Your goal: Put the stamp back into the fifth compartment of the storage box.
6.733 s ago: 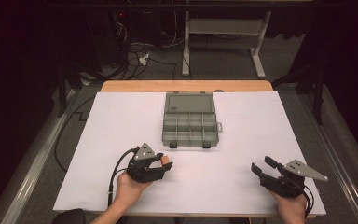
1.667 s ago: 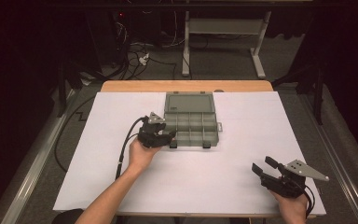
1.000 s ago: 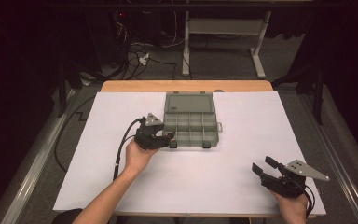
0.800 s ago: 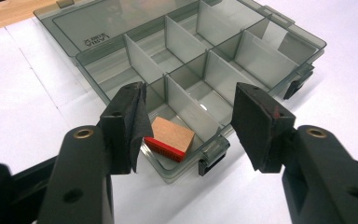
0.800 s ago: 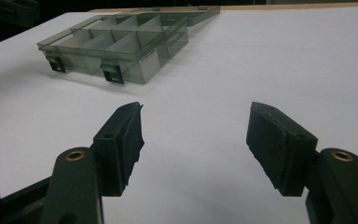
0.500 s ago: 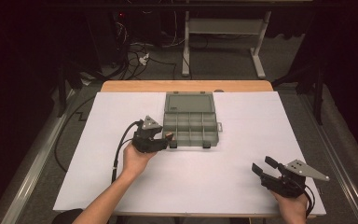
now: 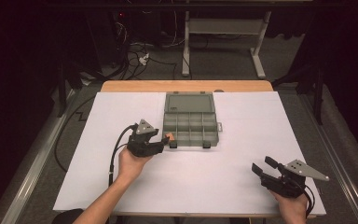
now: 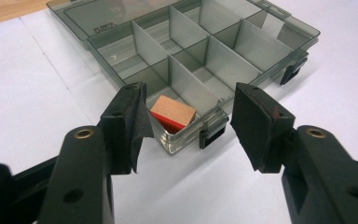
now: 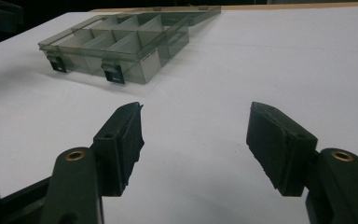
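Note:
A grey see-through organizer box (image 7: 190, 125) lies open at the table's far middle, its lid (image 7: 189, 102) flat behind it. A small wooden block (image 7: 168, 137) with a red face rests tilted in the near-left corner compartment (image 8: 173, 112). My left gripper (image 7: 161, 141) sits just left of that corner and points at it, jaws open wide; in the left gripper view the block lies beyond the pads (image 8: 129, 116), untouched. My right gripper (image 7: 262, 165) rests at the front right of the table, open with nothing between its fingers (image 9: 196, 108).
A white sheet (image 7: 233, 140) covers the table, with a wooden strip (image 7: 186, 86) along the far edge. The other box compartments (image 8: 223, 60) hold nothing. Cables and a desk frame (image 7: 223, 28) lie on the dark floor beyond.
My left gripper carried the block from the table's front to the box corner, and in the last half second has drawn back slightly towards the person. The right gripper has not moved.

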Motion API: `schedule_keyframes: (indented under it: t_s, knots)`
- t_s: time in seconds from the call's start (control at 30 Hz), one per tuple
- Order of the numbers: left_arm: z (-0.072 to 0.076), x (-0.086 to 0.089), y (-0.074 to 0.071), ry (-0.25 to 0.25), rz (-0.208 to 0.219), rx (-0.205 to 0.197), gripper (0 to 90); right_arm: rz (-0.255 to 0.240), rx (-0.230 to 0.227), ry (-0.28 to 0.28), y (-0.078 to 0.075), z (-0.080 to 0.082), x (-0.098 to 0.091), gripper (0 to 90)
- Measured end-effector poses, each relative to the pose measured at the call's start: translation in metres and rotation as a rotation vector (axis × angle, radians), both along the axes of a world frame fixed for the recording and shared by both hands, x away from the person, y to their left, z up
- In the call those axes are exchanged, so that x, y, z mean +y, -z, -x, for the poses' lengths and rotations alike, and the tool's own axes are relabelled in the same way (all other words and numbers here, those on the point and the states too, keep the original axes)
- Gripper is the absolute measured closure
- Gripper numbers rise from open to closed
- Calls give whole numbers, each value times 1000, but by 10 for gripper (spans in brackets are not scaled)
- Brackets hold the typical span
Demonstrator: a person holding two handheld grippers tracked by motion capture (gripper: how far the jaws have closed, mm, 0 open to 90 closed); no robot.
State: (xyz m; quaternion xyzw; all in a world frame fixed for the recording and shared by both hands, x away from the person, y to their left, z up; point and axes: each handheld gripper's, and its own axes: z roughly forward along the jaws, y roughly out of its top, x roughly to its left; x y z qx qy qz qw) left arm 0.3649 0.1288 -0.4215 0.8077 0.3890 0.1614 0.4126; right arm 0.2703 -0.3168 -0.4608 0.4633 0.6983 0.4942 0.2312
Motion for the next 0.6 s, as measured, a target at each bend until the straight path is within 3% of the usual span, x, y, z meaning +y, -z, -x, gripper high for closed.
schedule_keyframes:
  t_s: [0.6]
  knots:
    - [14, 15, 5, -11, 13, -8, 445, 1, 1, -2, 0, 0, 1, 360]
